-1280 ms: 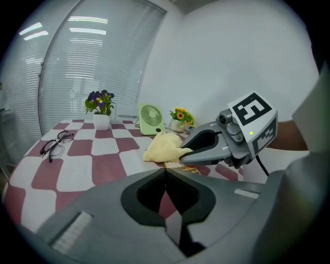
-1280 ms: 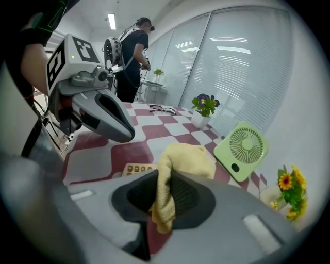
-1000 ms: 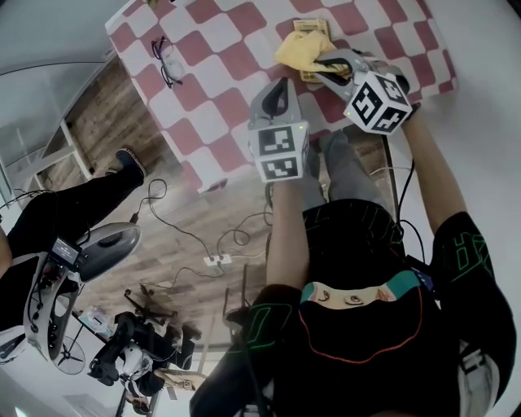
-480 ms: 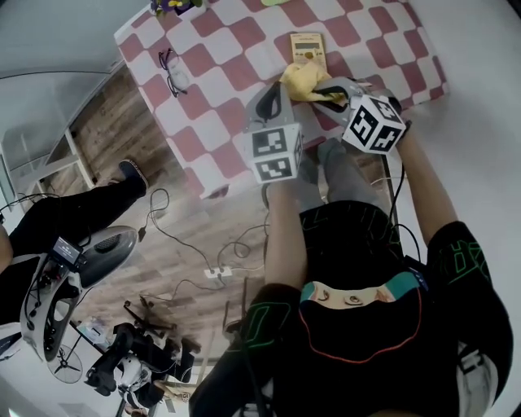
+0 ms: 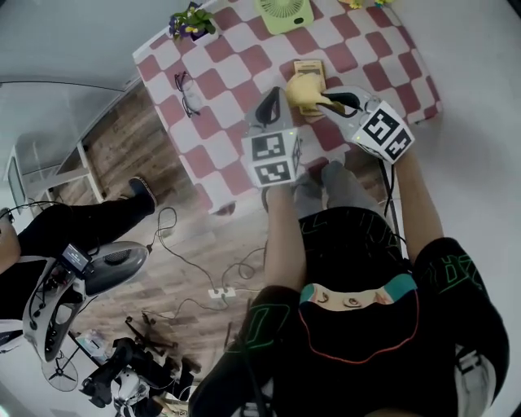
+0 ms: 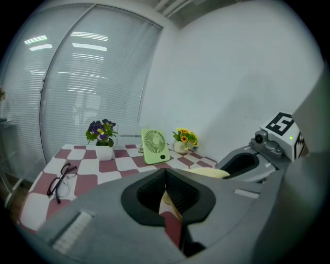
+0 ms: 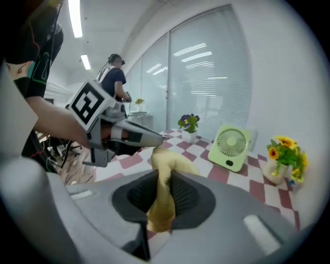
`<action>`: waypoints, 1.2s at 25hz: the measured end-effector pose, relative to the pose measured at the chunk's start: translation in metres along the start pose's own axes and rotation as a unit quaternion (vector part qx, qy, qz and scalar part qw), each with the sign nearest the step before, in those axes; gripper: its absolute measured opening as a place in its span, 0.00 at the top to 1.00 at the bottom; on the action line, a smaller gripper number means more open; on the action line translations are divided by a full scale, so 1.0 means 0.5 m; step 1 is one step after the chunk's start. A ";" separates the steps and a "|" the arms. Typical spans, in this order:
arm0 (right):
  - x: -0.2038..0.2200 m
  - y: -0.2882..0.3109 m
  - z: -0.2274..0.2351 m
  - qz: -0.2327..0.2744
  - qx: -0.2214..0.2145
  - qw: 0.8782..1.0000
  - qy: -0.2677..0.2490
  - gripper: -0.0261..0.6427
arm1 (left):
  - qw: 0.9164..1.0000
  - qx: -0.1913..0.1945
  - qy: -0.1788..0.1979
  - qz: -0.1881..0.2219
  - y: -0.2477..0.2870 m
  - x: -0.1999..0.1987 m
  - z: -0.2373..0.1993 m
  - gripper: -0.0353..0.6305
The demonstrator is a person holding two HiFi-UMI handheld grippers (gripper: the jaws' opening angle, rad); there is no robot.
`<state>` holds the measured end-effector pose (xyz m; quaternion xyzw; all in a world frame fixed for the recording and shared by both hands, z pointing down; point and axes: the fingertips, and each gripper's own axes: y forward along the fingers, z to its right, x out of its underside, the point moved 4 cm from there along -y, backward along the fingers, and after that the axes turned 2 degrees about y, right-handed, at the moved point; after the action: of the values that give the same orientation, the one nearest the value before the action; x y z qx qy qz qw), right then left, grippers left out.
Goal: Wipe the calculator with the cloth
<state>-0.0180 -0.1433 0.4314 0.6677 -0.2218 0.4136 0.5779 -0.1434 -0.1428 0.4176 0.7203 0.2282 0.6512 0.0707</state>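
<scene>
A table covered in red-and-white checks (image 5: 236,77) fills the upper middle of the head view. On it lie black-framed glasses (image 5: 189,91) at left, a potted purple flower (image 5: 194,22) and a pale green fan (image 5: 285,12) along the top edge, and a tan rectangular calculator (image 5: 308,68) at centre.

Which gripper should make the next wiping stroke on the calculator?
Right. The right gripper is shut on the cloth, which rests on the calculator; the left gripper is shut on nothing, beside it.

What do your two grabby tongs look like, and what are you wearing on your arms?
Both tongs are smooth grey plastic with black ribbed pads inside. The left tongs and the right tongs each carry a white cube printed with black square markers. The person wears a black shirt whose short sleeves have green line patterns.
</scene>
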 end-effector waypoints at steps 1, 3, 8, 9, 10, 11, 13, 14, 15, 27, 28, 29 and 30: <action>-0.011 -0.003 0.018 0.016 0.016 1.000 0.014 0.86 | 1.000 -0.001 0.006 0.004 0.004 -0.008 -0.004 0.93; -0.033 -0.009 0.053 0.040 0.052 0.997 0.033 0.86 | 1.000 -0.001 0.013 0.014 0.013 -0.026 -0.011 0.93; -0.090 -0.054 0.147 0.093 0.166 0.979 0.078 0.86 | 0.998 -0.009 0.037 0.048 0.029 -0.090 -0.031 0.93; -0.098 -0.068 0.166 0.104 0.194 0.971 0.090 0.86 | 0.997 -0.013 0.046 0.058 0.029 -0.111 -0.035 0.93; -0.103 -0.083 0.185 0.111 0.222 0.964 0.099 0.86 | 0.996 -0.016 0.054 0.069 0.030 -0.131 -0.038 0.93; -0.107 -0.097 0.203 0.114 0.251 0.955 0.106 0.86 | 0.995 -0.018 0.061 0.077 0.031 -0.150 -0.042 0.93; -0.116 -0.120 0.240 0.123 0.297 0.939 0.118 0.86 | 0.993 -0.020 0.070 0.092 0.034 -0.182 -0.053 0.93; -0.122 -0.131 0.255 0.132 0.313 0.932 0.125 0.86 | 0.992 -0.019 0.074 0.102 0.035 -0.200 -0.058 0.93; -0.130 -0.143 0.268 0.145 0.324 0.925 0.132 0.86 | 0.990 -0.018 0.079 0.115 0.035 -0.221 -0.062 0.93; -0.188 -0.188 0.338 0.241 0.350 0.892 0.150 0.86 | 0.975 -0.047 0.120 0.184 0.056 -0.342 -0.101 0.93; -0.196 -0.195 0.335 0.244 0.350 0.892 0.147 0.86 | 0.974 -0.048 0.118 0.187 0.051 -0.349 -0.099 0.93; -0.203 -0.202 0.331 0.244 0.350 0.893 0.144 0.86 | 0.974 -0.047 0.117 0.190 0.045 -0.356 -0.096 0.93; -0.207 -0.207 0.327 0.244 0.349 0.894 0.142 0.86 | 0.973 -0.045 0.115 0.194 0.040 -0.362 -0.092 0.93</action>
<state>0.0525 -0.2941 0.2883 0.6856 -0.1348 0.6825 0.2145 -0.1918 -0.2457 0.2681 0.6669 0.0613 0.7409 -0.0510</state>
